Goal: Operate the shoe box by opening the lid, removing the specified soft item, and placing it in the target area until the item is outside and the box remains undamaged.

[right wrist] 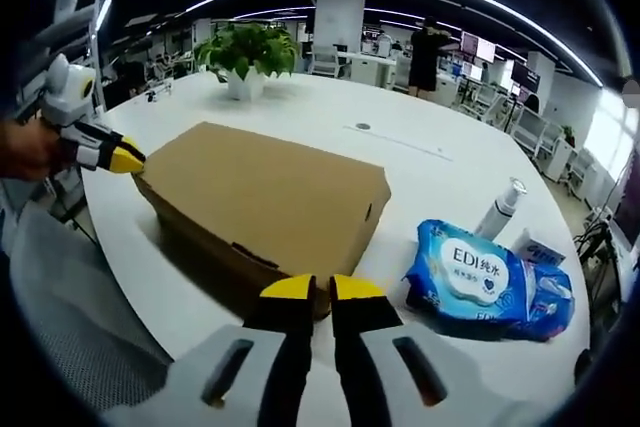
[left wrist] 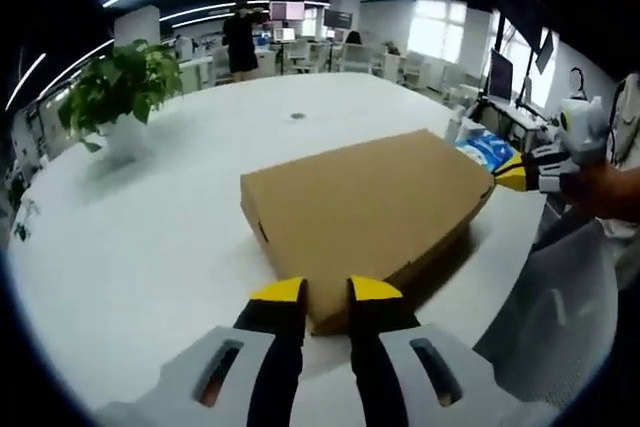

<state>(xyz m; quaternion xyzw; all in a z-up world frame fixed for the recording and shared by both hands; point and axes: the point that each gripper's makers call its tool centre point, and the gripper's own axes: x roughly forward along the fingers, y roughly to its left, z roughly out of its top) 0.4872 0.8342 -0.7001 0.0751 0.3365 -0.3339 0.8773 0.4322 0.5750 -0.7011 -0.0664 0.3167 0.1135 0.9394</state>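
Shoe box: a plain brown cardboard shoe box (left wrist: 365,209) lies flat near the edge of the white round bench (left wrist: 150,237), lid down and closed.
Soft item: presumably inside the box; it cannot be seen.
Lid: it sits flush over the base, with a small slot cut into the side wall facing the right claw's camera; the seam under the lid's edge runs along the near sides.
Handling: thin cardboard, probably light and fairly stiff, but corners and lid edges can crease or tear under a hard pinch. The best hold looks like the lid's lower lip at the corners, lifted evenly from both ends.
Left claw: the left claw (left wrist: 325,290) sits at one corner of the box, yellow tips a little apart, holding nothing that can be seen; whether they touch the cardboard is unclear. In the right gripper view it appears at the box's far corner (right wrist: 125,159).
Right claw: the right claw (right wrist: 321,288) is at the opposite corner, tips almost together with a thin gap, nothing visibly between them.
Beside the box: a blue pack of wet wipes (right wrist: 480,282) lies near it, with a small white spray bottle (right wrist: 498,212) just behind.
Further off: a potted plant (right wrist: 247,55) stands across the bench.
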